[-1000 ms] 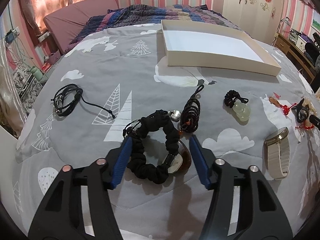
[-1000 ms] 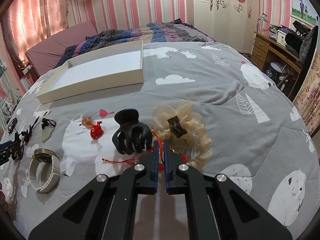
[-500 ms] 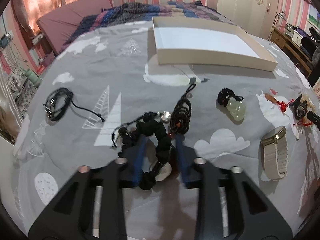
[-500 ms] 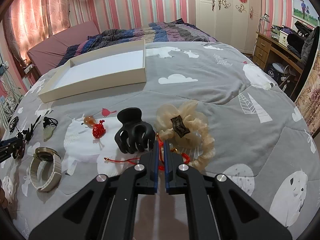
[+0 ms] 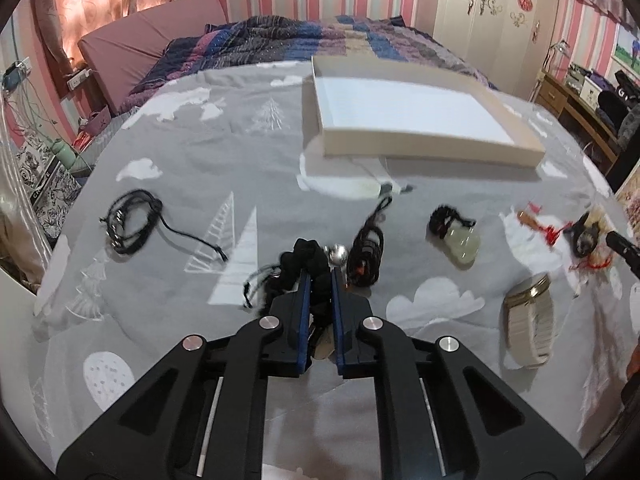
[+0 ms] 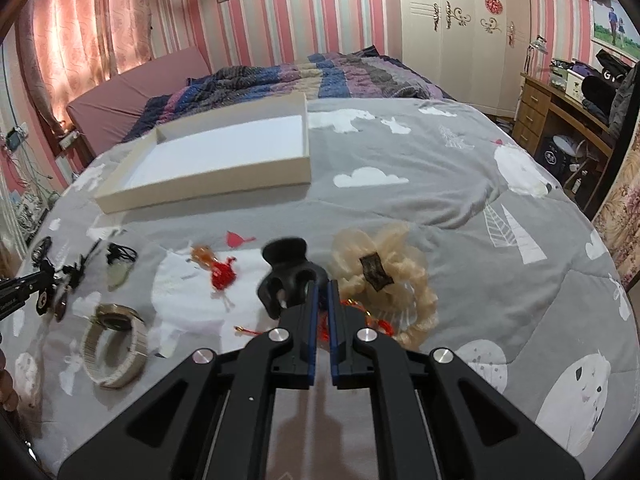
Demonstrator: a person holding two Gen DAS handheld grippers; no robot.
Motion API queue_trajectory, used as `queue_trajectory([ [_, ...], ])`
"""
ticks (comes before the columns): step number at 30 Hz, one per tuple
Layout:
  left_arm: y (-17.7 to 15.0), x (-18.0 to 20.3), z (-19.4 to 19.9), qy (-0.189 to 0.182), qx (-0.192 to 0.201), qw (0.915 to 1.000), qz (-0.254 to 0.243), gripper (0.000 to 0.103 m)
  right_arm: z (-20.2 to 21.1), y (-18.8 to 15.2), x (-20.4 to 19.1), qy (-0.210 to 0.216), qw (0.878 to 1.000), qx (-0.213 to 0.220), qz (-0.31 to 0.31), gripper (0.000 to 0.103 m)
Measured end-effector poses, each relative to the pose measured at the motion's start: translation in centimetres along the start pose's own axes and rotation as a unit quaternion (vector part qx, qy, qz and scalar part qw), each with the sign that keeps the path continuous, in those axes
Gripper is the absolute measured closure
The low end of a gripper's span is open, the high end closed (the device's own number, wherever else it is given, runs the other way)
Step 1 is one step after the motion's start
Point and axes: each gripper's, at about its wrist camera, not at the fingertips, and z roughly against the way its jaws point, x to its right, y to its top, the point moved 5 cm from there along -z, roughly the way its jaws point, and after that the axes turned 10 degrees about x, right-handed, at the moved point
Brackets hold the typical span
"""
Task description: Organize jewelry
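Note:
My left gripper [image 5: 319, 280] is shut on a black scrunchie [image 5: 308, 260] with a pale charm, lifted slightly off the grey bedspread. A black beaded cord [image 5: 365, 256], a jade pendant [image 5: 460, 244], a black cord bracelet [image 5: 130, 220] and a beige watch [image 5: 528, 324] lie around it. My right gripper [image 6: 322, 292] is shut on a red string [image 6: 326, 326], beside a black claw clip [image 6: 286, 276] and a blond scrunchie [image 6: 384, 272]. The empty white box [image 6: 208, 184] sits further back; it also shows in the left wrist view [image 5: 420, 148].
A red knot charm [image 6: 222, 274] and the beige watch [image 6: 114, 348] lie left of the right gripper. A folded striped blanket [image 5: 304, 40] is behind the box. A wooden desk [image 6: 560, 120] stands at the right of the bed.
My left gripper closed on the black scrunchie and raised it a little. My right gripper stayed shut on the red string and shifted slightly.

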Motion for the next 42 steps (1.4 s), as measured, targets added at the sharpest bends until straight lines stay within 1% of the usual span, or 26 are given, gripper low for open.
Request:
queue_trajectory([
  [3, 1.5, -0.1, 0.9, -0.009, 0.005, 0.9999, 0.002, 0.095, 0.2, 1.3, -0.1, 0.016, 1.000, 0.004, -0.006, 0.099],
  [7, 3.9, 0.1, 2.1, -0.037, 0.014, 0.9992, 0.008, 0.095, 0.2, 3.0, -0.4, 0.038, 0.999, 0.004, -0.008, 0.099],
  [11, 5.8, 0.6, 2.8, -0.047, 0.028, 0.9985, 0.001, 0.095, 0.0, 3.9, -0.5, 0.053, 0.999, -0.008, -0.008, 0.099],
  [15, 5.8, 0.8, 3.1, -0.054, 0.033, 0.9980, 0.003, 0.095, 0.4, 2.9, -0.2, 0.033, 0.999, -0.019, 0.010, 0.098],
  [18, 4.7, 0.6, 2.5, -0.056, 0.021, 0.9982, 0.009, 0.095, 0.3, 1.1, 0.7, 0.007, 0.999, -0.036, 0.012, 0.097],
  [21, 3.4, 0.6, 2.0, -0.055, 0.012, 0.9984, 0.009, 0.095, -0.1, -0.4, 1.5, -0.008, 0.998, -0.054, 0.003, 0.097],
  [22, 3.1, 0.6, 2.0, -0.052, 0.011, 0.9985, 0.007, 0.095, -0.2, -0.8, 1.7, -0.009, 0.998, -0.059, 0.001, 0.094],
  [23, 2.9, 0.5, 2.1, -0.052, 0.011, 0.9986, 0.006, 0.095, -0.3, -1.1, 1.8, -0.010, 0.998, -0.062, -0.001, 0.082],
  [24, 2.6, 0.5, 2.2, -0.052, 0.011, 0.9985, 0.006, 0.095, -0.2, -1.3, 1.9, -0.012, 0.998, -0.062, -0.003, 0.076],
  [25, 2.4, 0.4, 2.3, -0.052, 0.011, 0.9986, 0.007, 0.095, -0.1, -1.5, 2.0, -0.014, 0.998, -0.059, -0.005, 0.061],
  [26, 2.3, 0.2, 2.3, -0.051, 0.011, 0.9986, 0.008, 0.095, 0.1, -1.6, 2.0, -0.017, 0.998, -0.055, -0.004, 0.057],
  [28, 2.0, 0.1, 2.3, -0.050, 0.009, 0.9986, 0.011, 0.095, 0.3, -1.7, 1.9, -0.018, 0.999, -0.052, 0.001, 0.057],
  [31, 1.6, -0.1, 2.0, -0.049, 0.005, 0.9987, 0.015, 0.095, -0.1, -2.3, 1.9, -0.020, 0.998, -0.059, 0.004, 0.057],
  [35, 1.3, -0.2, 1.8, -0.047, 0.001, 0.9988, 0.017, 0.095, -0.7, -2.7, 2.5, -0.020, 0.998, -0.062, -0.014, 0.058],
  [37, 1.2, -0.2, 1.8, -0.044, 0.001, 0.9989, 0.015, 0.095, -0.8, -2.7, 2.5, -0.020, 0.998, -0.062, -0.012, 0.059],
  [39, 1.2, -0.3, 1.7, -0.042, 0.001, 0.9990, 0.015, 0.095, -1.0, -2.7, 2.5, -0.020, 0.998, -0.061, -0.012, 0.066],
  [41, 1.2, -0.2, 1.6, -0.042, 0.001, 0.9990, 0.016, 0.095, -1.2, -2.7, 2.7, -0.018, 0.998, -0.063, -0.019, 0.081],
  [42, 1.2, -0.2, 1.6, -0.042, 0.001, 0.9990, 0.016, 0.095, -1.2, -2.7, 2.7, -0.018, 0.998, -0.063, -0.019, 0.084],
])
